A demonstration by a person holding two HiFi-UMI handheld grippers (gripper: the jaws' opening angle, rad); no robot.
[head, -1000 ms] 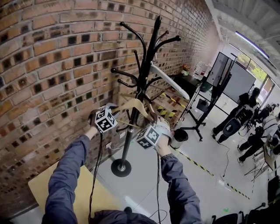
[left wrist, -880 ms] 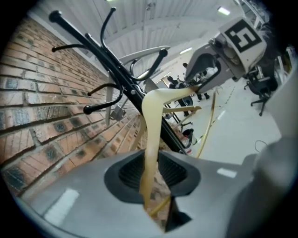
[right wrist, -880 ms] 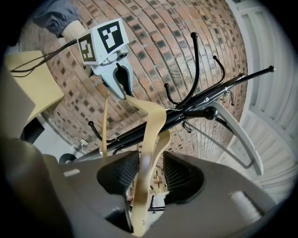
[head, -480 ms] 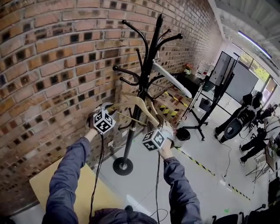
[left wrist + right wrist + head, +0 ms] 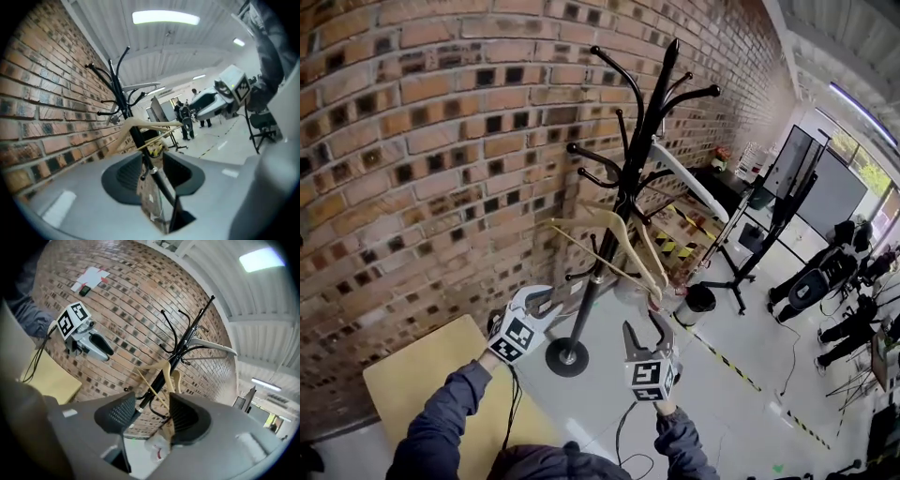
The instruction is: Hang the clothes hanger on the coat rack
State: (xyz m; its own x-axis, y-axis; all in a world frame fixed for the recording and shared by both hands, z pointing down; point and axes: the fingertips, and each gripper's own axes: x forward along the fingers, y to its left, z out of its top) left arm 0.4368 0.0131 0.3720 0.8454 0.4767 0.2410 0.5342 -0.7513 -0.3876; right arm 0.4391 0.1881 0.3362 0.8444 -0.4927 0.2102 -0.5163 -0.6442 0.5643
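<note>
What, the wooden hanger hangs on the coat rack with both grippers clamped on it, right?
No: the hanger hangs on the coat rack, but the left gripper and right gripper have just opened, clear of it, per the head view.

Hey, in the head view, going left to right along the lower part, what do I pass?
yellow board → left hand-held gripper → right hand-held gripper → black bin → people
</note>
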